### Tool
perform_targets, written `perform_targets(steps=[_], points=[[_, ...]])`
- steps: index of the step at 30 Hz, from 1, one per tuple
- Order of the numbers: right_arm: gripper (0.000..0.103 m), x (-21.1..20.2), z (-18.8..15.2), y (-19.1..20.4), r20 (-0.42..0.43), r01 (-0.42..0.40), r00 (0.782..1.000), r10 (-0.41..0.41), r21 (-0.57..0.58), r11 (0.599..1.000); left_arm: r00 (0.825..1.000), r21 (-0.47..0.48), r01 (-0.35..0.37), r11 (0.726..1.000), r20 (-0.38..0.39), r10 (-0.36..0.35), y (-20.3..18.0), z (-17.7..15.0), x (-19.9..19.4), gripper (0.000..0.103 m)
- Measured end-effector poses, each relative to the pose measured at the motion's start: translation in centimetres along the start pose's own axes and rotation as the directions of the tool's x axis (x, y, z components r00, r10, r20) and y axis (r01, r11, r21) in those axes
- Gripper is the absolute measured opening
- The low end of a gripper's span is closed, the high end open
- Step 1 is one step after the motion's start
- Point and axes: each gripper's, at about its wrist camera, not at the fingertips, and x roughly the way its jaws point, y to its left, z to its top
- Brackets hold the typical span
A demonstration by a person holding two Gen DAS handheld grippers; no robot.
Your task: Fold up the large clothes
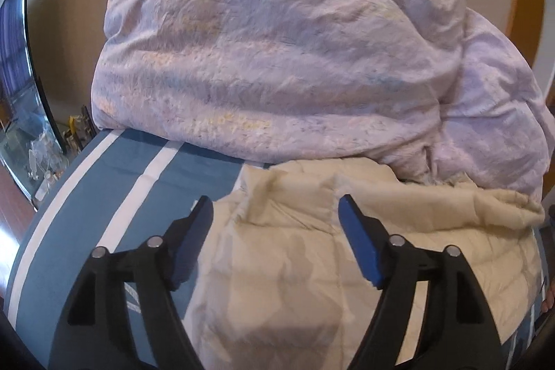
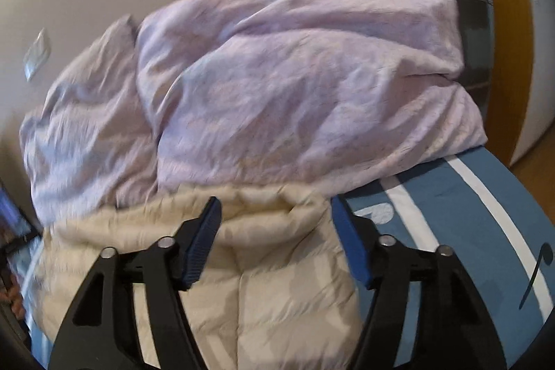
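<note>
A cream quilted puffer jacket (image 1: pixel 312 248) lies on a bed with a blue sheet with white stripes (image 1: pixel 104 196). My left gripper (image 1: pixel 275 207) is open and empty, hovering above the jacket's left part, its jaws spread wide. In the right wrist view the same jacket (image 2: pixel 270 283) lies under my right gripper (image 2: pixel 274 208), which is open and empty above the jacket's collar end near its right edge. Neither gripper touches the cloth as far as I can see.
A big crumpled lilac duvet (image 1: pixel 277 58) is heaped at the back of the bed, right behind the jacket; it also shows in the right wrist view (image 2: pixel 277 85). Bare blue sheet (image 2: pixel 451 214) lies to the right. A glass cabinet (image 1: pixel 20 92) stands at far left. Wooden door frame (image 2: pixel 503 40) at right.
</note>
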Motion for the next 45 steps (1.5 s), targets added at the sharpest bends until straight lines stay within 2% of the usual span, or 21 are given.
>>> perform_targets(steps=[1,4,10,13,16,23,28,34,45], points=[[0.054,0.4,-0.3,0.5,-0.021,0.001,1.0,-0.002,-0.027,1.0,1.0,0.015,-0.004,1.0,-0.003,0.004,-0.6,-0.3,0.1,0.075],[0.046,1.5,-1.2,1.7,-0.059,0.006,0.998,-0.01,-0.076,0.997,0.999,0.065,-0.036,0.997,-0.017,0.037,-2.2,-1.3,1.2,0.075],[0.046,4.4,-1.9,2.2,-0.1,0.085,0.99,-0.095,-0.102,0.991,0.992,0.141,-0.114,0.983,-0.038,0.12,-3.9,-1.9,4.8,0.075],[0.046,5.8,-2.1,1.3,-0.103,0.145,0.983,-0.15,-0.058,0.988,0.989,0.152,-0.13,0.98,-0.045,0.138,-4.5,-1.5,6.7,0.075],[0.047,7.2,-2.6,0.2,-0.145,0.19,0.971,-0.19,-0.014,0.982,0.987,0.17,-0.146,0.975,-0.042,0.155,-4.9,-1.5,7.9,0.077],[0.052,9.6,-3.9,0.0,-0.192,0.274,0.941,-0.278,-0.046,0.96,0.989,0.148,-0.129,0.981,-0.053,0.138,-4.4,-1.5,9.8,0.085],[0.059,10.7,-3.9,-0.6,-0.245,0.261,0.934,-0.261,-0.032,0.965,0.989,0.103,-0.097,0.99,-0.102,0.107,-3.4,-1.3,11.2,0.09],[0.066,11.4,-3.9,-0.4,-0.263,0.296,0.916,-0.304,-0.07,0.953,0.983,0.085,-0.096,0.992,-0.148,0.107,-2.9,-1.4,12.3,0.095],[0.069,12.2,-4.1,-1.2,-0.277,0.293,0.913,-0.298,-0.059,0.954,0.978,0.047,-0.089,0.995,-0.186,0.097,-1.5,-1.6,13.6,0.101]])
